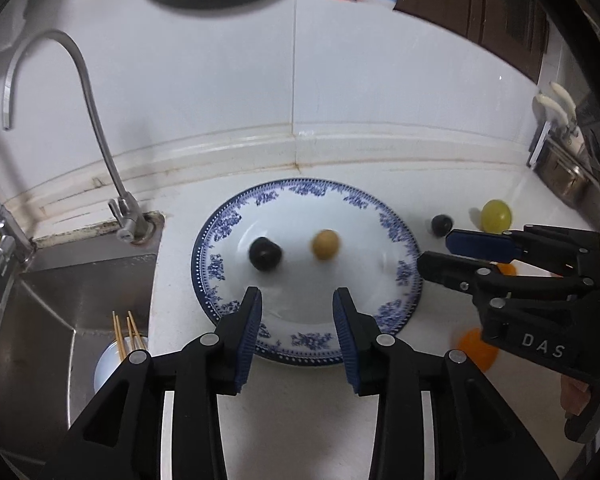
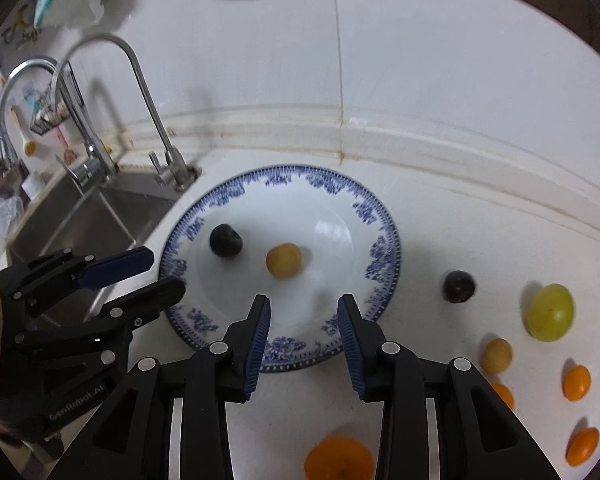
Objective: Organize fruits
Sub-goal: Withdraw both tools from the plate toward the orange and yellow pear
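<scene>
A: So why do both grippers hang over the plate (image 2: 384, 248)?

B: My guess: they have dropped fruit there. The left gripper (image 1: 296, 332) and right gripper (image 2: 303, 344) stand slightly apart, nothing between the pads. A dark fruit (image 2: 225, 240) and a yellow fruit (image 2: 283, 260) lie on the plate; others wait on the counter (image 2: 480, 232).

A: Any writing?

B: "DAS" on the right gripper, "GenRobot.AI", roughly, on the left.

Dim, cool indoor light, soft shadows, glare on plate (image 2: 332, 228), fruit motion-blurred, heavy fisheye warp w/ dark corners
</scene>
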`<state>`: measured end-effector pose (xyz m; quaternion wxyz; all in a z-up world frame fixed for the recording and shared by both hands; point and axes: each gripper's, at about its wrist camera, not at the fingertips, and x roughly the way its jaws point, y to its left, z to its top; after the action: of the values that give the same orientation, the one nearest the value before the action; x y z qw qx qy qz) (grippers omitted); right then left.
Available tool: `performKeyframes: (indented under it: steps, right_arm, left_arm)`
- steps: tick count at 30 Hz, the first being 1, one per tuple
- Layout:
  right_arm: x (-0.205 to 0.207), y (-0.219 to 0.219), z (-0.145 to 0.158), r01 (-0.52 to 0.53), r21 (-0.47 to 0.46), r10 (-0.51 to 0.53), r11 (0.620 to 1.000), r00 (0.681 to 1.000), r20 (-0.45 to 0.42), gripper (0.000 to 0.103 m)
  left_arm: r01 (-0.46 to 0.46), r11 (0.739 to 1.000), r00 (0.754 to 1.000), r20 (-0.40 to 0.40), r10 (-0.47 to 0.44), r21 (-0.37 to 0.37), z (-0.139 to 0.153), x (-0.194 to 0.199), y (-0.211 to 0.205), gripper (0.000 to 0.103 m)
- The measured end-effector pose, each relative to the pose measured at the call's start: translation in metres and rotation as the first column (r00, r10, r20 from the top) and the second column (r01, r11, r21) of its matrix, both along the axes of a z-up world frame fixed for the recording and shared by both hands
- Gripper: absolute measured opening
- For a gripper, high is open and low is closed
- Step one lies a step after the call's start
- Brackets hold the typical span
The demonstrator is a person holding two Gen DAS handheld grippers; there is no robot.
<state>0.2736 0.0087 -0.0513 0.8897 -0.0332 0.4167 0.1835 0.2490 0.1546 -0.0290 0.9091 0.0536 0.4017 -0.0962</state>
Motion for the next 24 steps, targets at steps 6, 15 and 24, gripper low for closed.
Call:
performKeyframes:
  steps: [6,15,24]
  right_arm:
    - [-0.030,-0.018,0.023,0.032,0.013,-0.033,0.999,0.996,0.079,0.036]
    - [-0.072,-0.055,0.042,0.094,0.029,-0.097,0.995,0.984,0.150,0.050]
    - [-0.103,-0.093,0.053,0.173,0.017,-0.173,0.985,0.965,0.198,0.060]
  left_arm:
    - [0.008,1.000,0.998,0.065,-0.007,-0.014,0.020,-0.028,-0.012,0.051]
    - [0.010,0.999,0.991,0.137,-0.005,-0.035,0.042,-0.064,-0.038,0.077]
    - [0.018,0.999,0.985,0.174,-0.012,-0.032,0.053,-0.085,-0.066,0.089]
